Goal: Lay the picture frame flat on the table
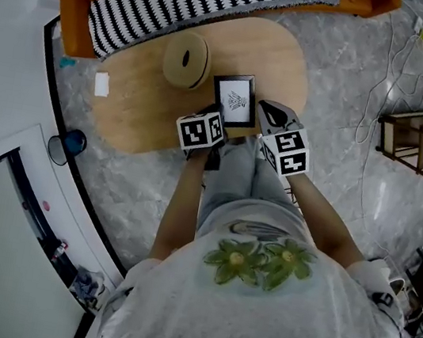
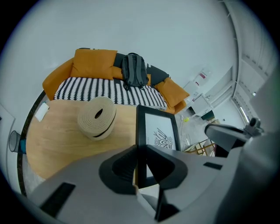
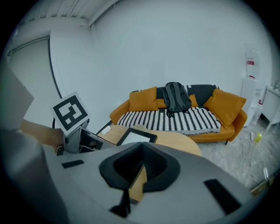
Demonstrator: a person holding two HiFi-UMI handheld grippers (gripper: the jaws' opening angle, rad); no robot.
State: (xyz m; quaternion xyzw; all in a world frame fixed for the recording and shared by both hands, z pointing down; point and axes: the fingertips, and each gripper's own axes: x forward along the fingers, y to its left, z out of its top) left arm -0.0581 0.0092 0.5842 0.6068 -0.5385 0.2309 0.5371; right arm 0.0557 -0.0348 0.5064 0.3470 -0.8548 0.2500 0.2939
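Picture frame is held over the near edge of the desk, the left tongs clamped on its left edge and the right tongs seemingly closed on its right. It looks tilted, not flat. Lowering and releasing remain.

picture frame | black rim, white print | tilted face-up | at table's near edge

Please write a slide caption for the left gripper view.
Left gripper clamped on the picture frame's left edge.
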